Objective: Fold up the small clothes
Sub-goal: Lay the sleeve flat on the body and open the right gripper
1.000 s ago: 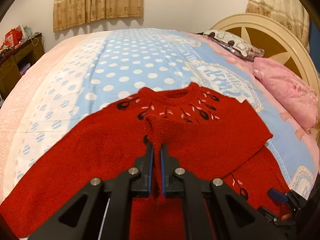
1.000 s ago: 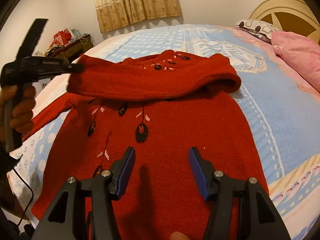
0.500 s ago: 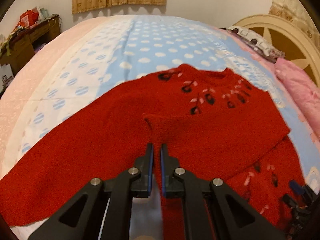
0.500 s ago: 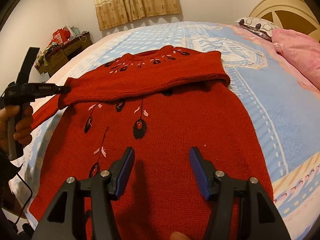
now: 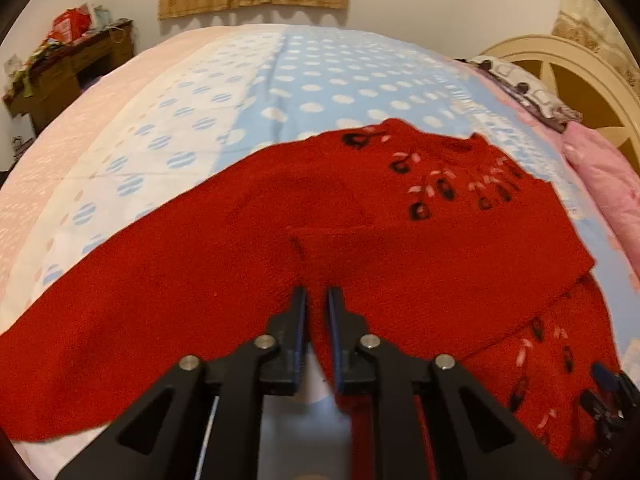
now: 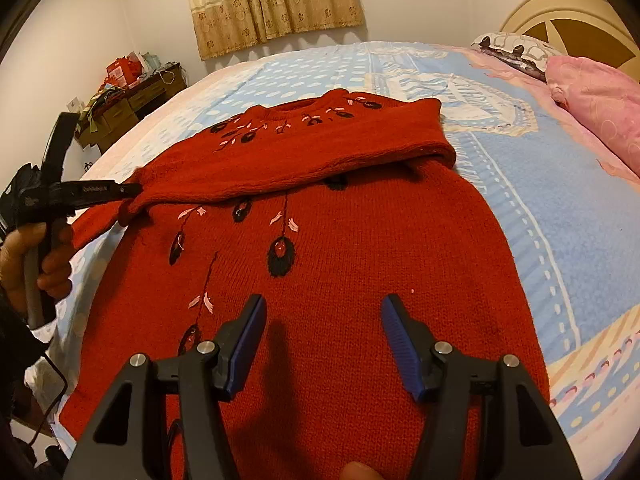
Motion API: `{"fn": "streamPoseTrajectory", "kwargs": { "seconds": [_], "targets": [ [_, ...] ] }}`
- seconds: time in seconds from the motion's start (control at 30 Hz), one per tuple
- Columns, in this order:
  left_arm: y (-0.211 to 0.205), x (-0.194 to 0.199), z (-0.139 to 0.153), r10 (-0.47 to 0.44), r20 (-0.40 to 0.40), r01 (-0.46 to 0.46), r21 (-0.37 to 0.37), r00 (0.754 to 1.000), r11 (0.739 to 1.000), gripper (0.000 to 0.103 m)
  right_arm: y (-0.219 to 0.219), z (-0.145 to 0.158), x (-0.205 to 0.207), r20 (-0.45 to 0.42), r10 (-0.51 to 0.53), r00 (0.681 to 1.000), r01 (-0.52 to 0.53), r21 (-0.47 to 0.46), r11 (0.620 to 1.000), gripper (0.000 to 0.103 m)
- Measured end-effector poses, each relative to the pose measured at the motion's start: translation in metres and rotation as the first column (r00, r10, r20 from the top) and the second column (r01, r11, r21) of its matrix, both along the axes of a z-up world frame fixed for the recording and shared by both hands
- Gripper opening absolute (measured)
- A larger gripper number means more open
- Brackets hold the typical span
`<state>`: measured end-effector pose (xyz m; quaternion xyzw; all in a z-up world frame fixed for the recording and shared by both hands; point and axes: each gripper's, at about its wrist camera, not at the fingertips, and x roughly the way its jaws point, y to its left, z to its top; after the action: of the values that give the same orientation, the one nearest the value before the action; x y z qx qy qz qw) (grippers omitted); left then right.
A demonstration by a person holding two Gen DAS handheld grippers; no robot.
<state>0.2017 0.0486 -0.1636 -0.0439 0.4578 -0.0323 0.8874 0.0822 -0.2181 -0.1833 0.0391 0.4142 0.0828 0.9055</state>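
Observation:
A red knitted sweater (image 6: 360,240) with black and pink embroidery lies flat on the bed, neck away from me. Its right sleeve (image 6: 304,164) is folded across the chest. My left gripper (image 5: 317,300) is shut on the cuff of that sleeve (image 5: 316,248) and holds it at the sweater's left side; it also shows in the right wrist view (image 6: 132,190). My right gripper (image 6: 322,312) is open and empty, hovering over the sweater's lower body.
The bed (image 6: 540,200) has a blue, white and pink dotted cover. Pink pillows (image 6: 596,96) and a cream headboard (image 6: 560,12) are on the right. A cluttered wooden desk (image 6: 136,92) stands by the far-left wall under curtains.
My left gripper has pulled the sleeve cuff leftward and lower, laying the sleeve flatter across the chest. The right gripper has stayed in place, open.

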Motion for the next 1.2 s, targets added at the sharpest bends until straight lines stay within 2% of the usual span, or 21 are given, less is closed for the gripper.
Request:
{"fn": "streamPoseTrajectory", "kwargs": {
  "seconds": [0.13,0.23,0.27,0.37,0.47,0.6,0.73,0.87,1.03,1.2],
  "targets": [
    [0.000,-0.009,0.011,0.019,0.041,-0.021,0.052,0.999,0.998,0.041,-0.014,0.038,0.003,0.069,-0.026,0.997,0.027,-0.010,1.000,0.061],
    [-0.001,-0.018,0.023,0.033,0.117,-0.044,0.090,0.993,0.995,0.068,-0.016,0.064,0.027,0.103,-0.021,0.994,0.030,-0.089,0.996,0.068],
    [-0.002,-0.019,0.024,0.034,0.137,-0.047,0.094,0.990,0.994,0.072,-0.016,0.069,0.042,0.103,-0.014,0.995,0.023,-0.088,0.996,0.068],
    [-0.009,-0.013,0.015,0.038,0.108,-0.051,0.118,0.993,0.992,0.072,-0.015,0.067,0.084,0.068,0.009,0.998,-0.004,-0.069,0.998,0.068],
    [-0.019,-0.006,-0.001,0.040,0.069,-0.051,0.172,0.997,0.984,0.073,-0.015,0.049,0.119,0.015,-0.008,1.000,0.009,-0.064,0.998,0.068],
    [-0.020,-0.009,-0.007,0.045,0.101,-0.065,0.207,0.994,0.976,0.080,-0.021,0.012,0.146,-0.094,-0.039,0.995,0.030,-0.095,0.995,0.068],
    [-0.018,-0.009,-0.010,0.040,0.102,-0.060,0.198,0.994,0.978,0.083,-0.020,0.001,0.143,-0.077,-0.037,0.996,0.024,-0.164,0.986,0.068],
    [-0.017,-0.011,-0.014,0.058,0.125,-0.081,0.184,0.990,0.980,0.087,-0.005,0.018,0.131,-0.067,-0.050,0.996,0.037,-0.185,0.982,0.068],
    [-0.014,-0.013,-0.014,0.085,0.131,-0.105,0.158,0.988,0.982,0.092,0.047,0.031,0.107,-0.021,0.047,0.999,-0.050,-0.167,0.985,0.068],
    [-0.009,-0.019,-0.015,0.089,0.133,-0.106,0.134,0.987,0.985,0.094,0.097,0.012,0.097,-0.036,0.125,0.991,-0.130,-0.188,0.974,0.068]
  ]
}}
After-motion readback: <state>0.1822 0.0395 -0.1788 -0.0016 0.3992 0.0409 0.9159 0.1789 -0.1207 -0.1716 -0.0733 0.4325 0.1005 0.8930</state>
